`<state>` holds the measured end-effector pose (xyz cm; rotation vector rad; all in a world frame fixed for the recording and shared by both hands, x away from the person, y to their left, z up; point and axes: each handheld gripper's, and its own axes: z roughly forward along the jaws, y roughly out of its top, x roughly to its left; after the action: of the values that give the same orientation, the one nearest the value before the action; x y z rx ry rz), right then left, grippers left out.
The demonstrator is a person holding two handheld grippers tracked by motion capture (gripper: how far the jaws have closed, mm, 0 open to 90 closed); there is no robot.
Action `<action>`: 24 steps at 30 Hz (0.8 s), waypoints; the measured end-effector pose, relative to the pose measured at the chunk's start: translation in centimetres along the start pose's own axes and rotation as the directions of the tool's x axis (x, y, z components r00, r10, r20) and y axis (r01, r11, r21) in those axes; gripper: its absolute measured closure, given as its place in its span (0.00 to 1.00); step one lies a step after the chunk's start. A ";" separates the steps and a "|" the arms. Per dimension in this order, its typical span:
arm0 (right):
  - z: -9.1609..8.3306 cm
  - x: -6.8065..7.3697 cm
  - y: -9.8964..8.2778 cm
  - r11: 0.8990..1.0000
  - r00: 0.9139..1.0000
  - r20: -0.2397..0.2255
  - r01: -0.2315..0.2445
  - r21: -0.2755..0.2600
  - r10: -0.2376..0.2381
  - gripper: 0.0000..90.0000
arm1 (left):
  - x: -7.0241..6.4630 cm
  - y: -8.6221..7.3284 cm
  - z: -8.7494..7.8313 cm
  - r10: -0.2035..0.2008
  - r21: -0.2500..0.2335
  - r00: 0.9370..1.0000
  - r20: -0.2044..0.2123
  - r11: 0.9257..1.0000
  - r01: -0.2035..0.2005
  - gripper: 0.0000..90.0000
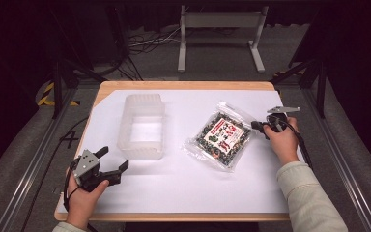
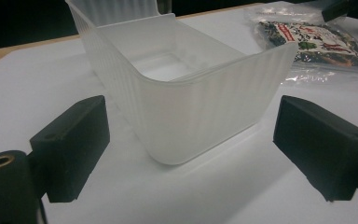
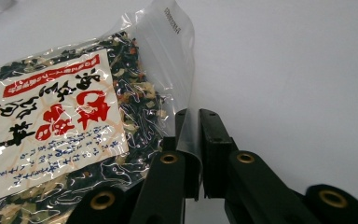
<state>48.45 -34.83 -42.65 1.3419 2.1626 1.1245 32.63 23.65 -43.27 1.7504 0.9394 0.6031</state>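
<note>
1. While the right gripper (image 3: 194,154) pinches the clear edge seal of the transparent flat packet of dark dried mix with a red-and-white label (image 3: 65,140), the packet lies flat on the white sheet (image 1: 183,183), presumably for lifting by its rim.
2. Left gripper (image 1: 110,162) waits, jaws wide, facing the frosted ribbed plastic tub (image 2: 186,93).
3. High view places the packet right of the tub; the right gripper view reveals the pinch.

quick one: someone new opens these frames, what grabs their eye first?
Probably the clear food packet with its red-and-white label, right of centre on the white sheet; the right gripper is shut on its clear edge. Next, the frosted ribbed plastic tub, empty, left of the packet, with the left gripper open just short of it.
</note>
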 end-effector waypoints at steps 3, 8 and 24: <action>-0.4 0.0 0.2 1.000 1.000 0.000 -0.003 -0.012 0.003 1.00 | 0.0 0.0 0.2 -0.022 0.003 0.999 0.023 1.000 0.022 0.11; -1.5 0.2 0.7 0.997 0.999 -0.025 -0.028 -0.072 0.027 1.00 | 0.1 0.2 0.2 -0.030 -0.003 0.999 0.022 1.000 0.030 0.09; -6.8 2.9 4.0 0.973 0.993 -0.104 0.024 -0.231 -0.049 1.00 | 0.5 2.0 0.5 -0.007 -0.017 0.999 0.039 1.000 0.008 0.04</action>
<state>44.93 -34.31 -35.02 1.1587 2.0456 1.4141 33.93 23.38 -41.60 1.7370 0.9114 0.5685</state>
